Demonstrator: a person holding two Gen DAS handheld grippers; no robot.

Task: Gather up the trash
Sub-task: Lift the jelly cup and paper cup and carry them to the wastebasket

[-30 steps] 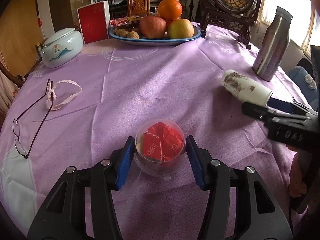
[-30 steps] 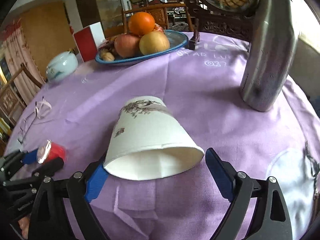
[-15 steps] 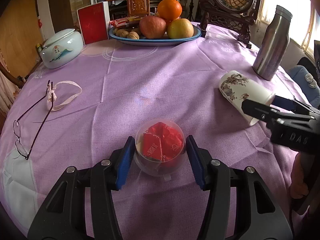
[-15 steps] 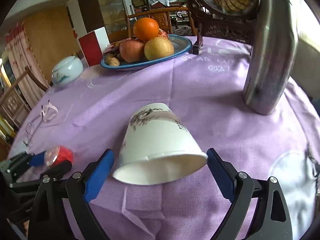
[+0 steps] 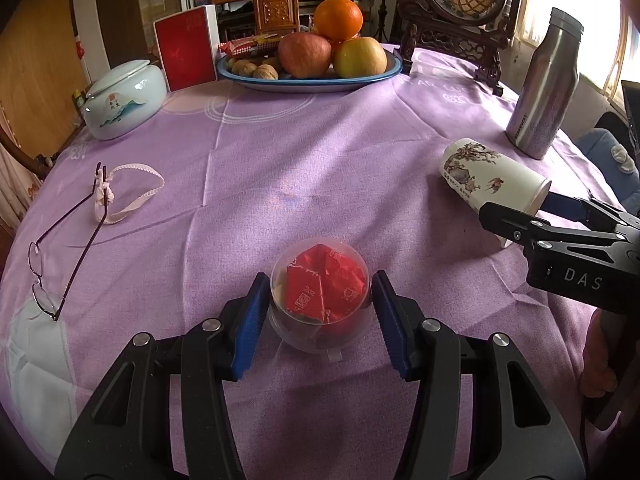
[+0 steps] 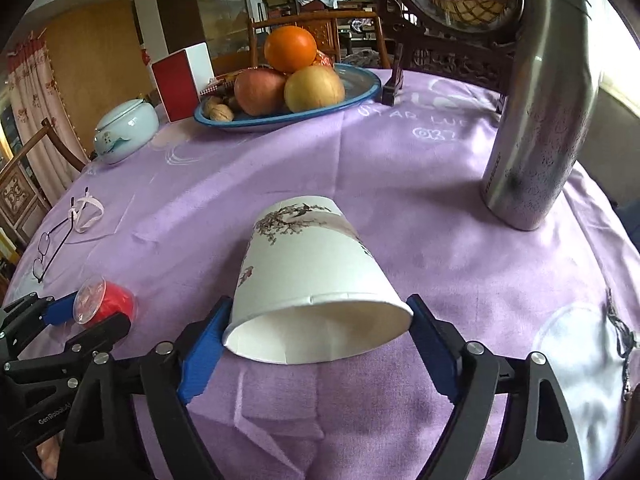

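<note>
A small clear plastic cup stuffed with red wrappers sits between the blue pads of my left gripper, which is shut on its sides over the purple tablecloth. A white paper cup with an ink-painting print lies on its side, mouth toward the right wrist camera. My right gripper is closing on it, and both pads touch its rim. The left wrist view shows the paper cup and the right gripper at the right. The right wrist view shows the left gripper low at the left.
A steel bottle stands just right of the paper cup. At the back are a blue-rimmed fruit plate, a red box, a ceramic jar and a carved stand. Glasses and a lace band lie left.
The right gripper's jaws have narrowed from standing clear of the paper cup to touching its rim on both sides. The left gripper and its clear cup have not moved.
</note>
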